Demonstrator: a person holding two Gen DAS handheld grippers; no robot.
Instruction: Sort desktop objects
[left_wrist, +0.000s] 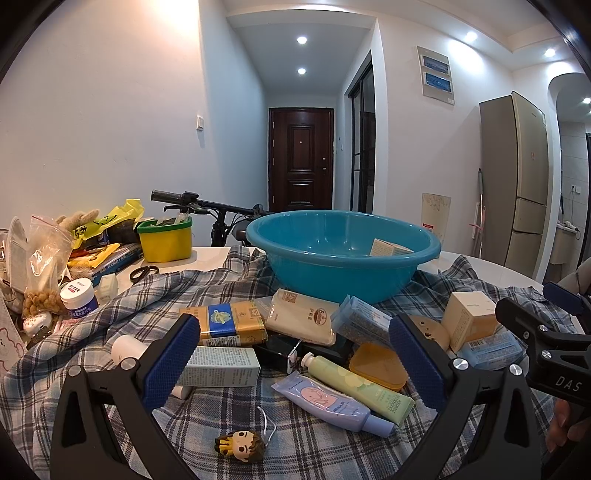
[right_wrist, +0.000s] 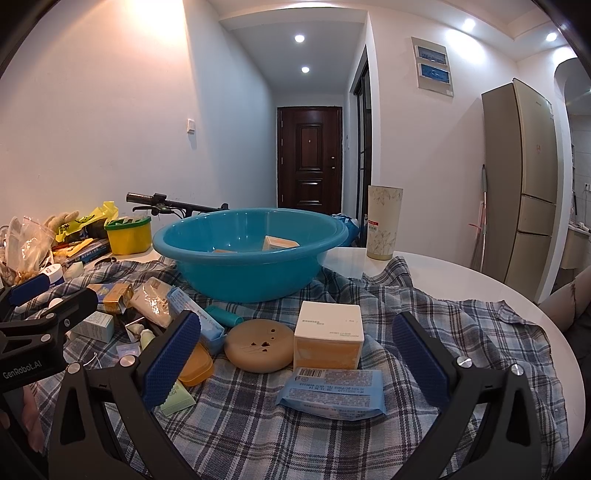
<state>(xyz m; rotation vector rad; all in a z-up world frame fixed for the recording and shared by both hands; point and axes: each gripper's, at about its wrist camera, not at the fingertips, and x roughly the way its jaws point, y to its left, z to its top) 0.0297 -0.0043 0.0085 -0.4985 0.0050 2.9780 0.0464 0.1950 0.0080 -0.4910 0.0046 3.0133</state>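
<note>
Both grippers are spread wide and empty. Ahead of the left gripper, soft plastic tubes and cardboard boxes lie on plaid cloth. Between the right gripper fingers are seen a square box and round tan disc; beyond, a smooth blue basin.

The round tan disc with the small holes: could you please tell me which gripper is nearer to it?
Right. The round tan disc lies just ahead between the right gripper jaws; the left gripper sits further left, over the tubes.
</note>
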